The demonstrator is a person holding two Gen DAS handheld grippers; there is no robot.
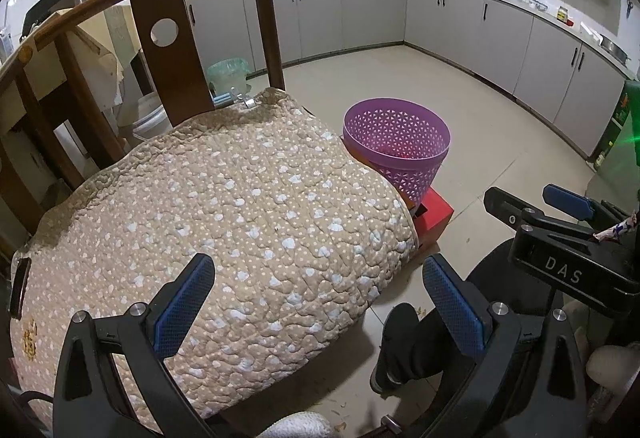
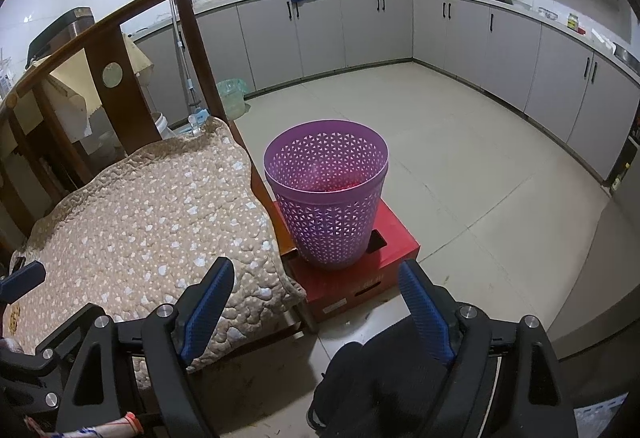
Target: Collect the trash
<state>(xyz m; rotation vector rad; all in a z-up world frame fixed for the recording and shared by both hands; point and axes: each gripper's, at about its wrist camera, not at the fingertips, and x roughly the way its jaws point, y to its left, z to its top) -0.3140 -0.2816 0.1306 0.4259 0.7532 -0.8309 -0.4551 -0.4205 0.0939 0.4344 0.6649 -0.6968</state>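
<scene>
Both tools are empty, so I read across from the left. The wooden chair (image 1: 168,49) carries a quilted cushion (image 1: 224,205), and my left gripper (image 1: 318,270) hangs over its near edge with fingers spread wide and nothing between them. I see no litter on the cushion.

Just beside the chair's right side, the purple basket (image 2: 332,197) stands upright on a red box (image 2: 360,278). It lies ahead and to the right of the left tool, but straight ahead of my right gripper (image 2: 317,270), which is also spread wide and is the nearer one.

The only trash I can find is a wrapper (image 1: 614,232) at the far right, close against the right tool's body. It may be tucked behind the fingers; the view there is too cramped to say what holds it.
</scene>
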